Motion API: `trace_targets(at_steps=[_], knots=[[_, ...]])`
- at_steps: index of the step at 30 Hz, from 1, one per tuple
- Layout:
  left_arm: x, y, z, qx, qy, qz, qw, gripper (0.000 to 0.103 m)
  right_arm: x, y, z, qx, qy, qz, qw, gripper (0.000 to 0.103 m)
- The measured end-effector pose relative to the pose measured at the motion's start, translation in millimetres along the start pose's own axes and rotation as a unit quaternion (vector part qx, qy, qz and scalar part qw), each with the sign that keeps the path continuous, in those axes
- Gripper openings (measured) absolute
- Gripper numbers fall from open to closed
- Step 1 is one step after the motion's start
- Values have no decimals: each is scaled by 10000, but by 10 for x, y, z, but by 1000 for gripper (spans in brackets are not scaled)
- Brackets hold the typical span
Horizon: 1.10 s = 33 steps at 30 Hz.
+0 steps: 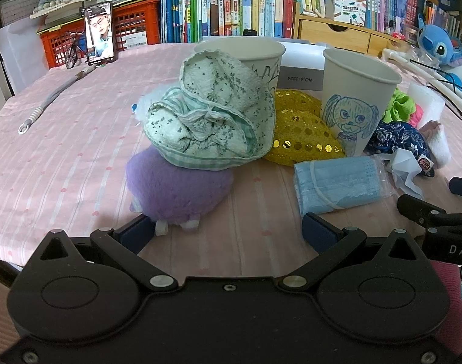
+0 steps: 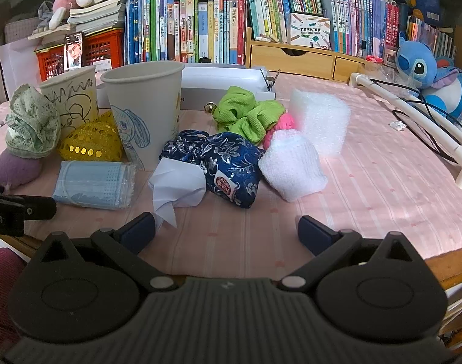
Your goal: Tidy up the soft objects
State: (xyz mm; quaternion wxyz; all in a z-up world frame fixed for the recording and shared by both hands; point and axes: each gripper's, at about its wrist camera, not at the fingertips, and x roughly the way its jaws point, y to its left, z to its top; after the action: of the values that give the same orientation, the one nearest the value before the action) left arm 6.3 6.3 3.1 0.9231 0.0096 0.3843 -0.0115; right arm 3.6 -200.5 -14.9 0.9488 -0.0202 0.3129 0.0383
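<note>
Left gripper [image 1: 228, 230]: jaws spread wide, nothing between them, low over the pink tablecloth [image 1: 64, 157].
- Purple plush ball [image 1: 178, 182]: just ahead of the left-hand finger, touching or nearly touching its tip; lies on the cloth.
- Green floral cloth bundle [image 1: 209, 115]: sits on top of the purple ball, leaning against a paper cup [image 1: 255, 57] behind it.
- Yellow sequin pouch [image 1: 300, 133]: beyond the bundle, between the two cups.
- Cup with blue dog drawing [image 1: 355, 97]: upright, ahead and right of the gripper.
- Pack of blue face masks [image 1: 337, 185]: flat on the cloth, just ahead of the right-hand finger, in front of the dog cup.

Right gripper [image 2: 226, 230]: jaws likewise wide apart and empty, near the table's front edge.
- Crumpled white paper [image 2: 178, 186]: its lower tip just beside the left-hand finger.
- Navy floral pouch [image 2: 228, 163]: straight ahead, touching the paper.
- White knitted piece [image 2: 291, 166]: ahead and slightly right, touching the navy pouch.
- Pink item [image 2: 284, 121]: mostly hidden behind the white piece.
- Green scrunchie [image 2: 246, 115]: farther back, beside the pink item.
- White foam block [image 2: 322, 121]: behind the knitted piece, to the right.

Background: row of books [image 2: 200, 27], blue plush toy [image 2: 428, 72].
</note>
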Motion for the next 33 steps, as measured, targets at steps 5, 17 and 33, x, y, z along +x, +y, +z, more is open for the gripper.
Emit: trace_targets(at_steps=[5,17,33], knots=[[4,20,-35,51,-113,-51,9999,103,2,-3,0,-32,2,12,10000,103],[-87,98,-103,-10,-312,-282,9991,103,-33,-28,14,-93,-13,206,9997,103],[-428,264,-17,136,-1348,76,9907,96,-147,106,86,-390,-498,918,9938,89]])
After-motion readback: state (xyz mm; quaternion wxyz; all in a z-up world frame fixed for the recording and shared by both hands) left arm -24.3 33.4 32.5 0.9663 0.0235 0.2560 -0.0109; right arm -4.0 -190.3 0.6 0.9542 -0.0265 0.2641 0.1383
